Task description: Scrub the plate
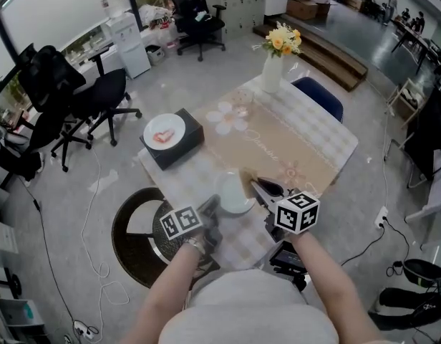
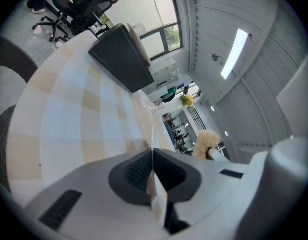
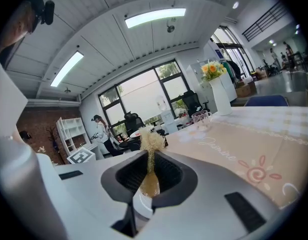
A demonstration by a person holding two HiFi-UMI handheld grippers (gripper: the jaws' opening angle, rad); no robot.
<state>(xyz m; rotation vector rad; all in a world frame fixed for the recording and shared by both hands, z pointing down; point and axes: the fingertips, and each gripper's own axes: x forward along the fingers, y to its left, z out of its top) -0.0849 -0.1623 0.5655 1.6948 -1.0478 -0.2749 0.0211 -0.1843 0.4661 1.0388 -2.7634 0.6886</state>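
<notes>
The plate (image 1: 235, 196) is held near the 6 o'clock edge of the table (image 1: 328, 145), close to the person. It is raised and tilted, and not laid flat. The left gripper (image 1: 210, 206) is closed tight on its rim at about 8 o'clock; in the left gripper view the thin white edge is seen pinched between the two pads. The right gripper (image 3: 150, 176) is also closed, on the handle of a brush (image 3: 150, 146), and the pale bristles stand out in front of its jaws. In the head view the bristles are seen at about 1 o'clock of the plate, very near its rim; whether they touch it cannot be told.

The scrubbing step seems to be in hand or just starting. For the next move, the bristles probably should be pressed on the plate face and rubbed across it, while the rim is kept firmly gripped so that the plate is not turned or dropped.
</notes>
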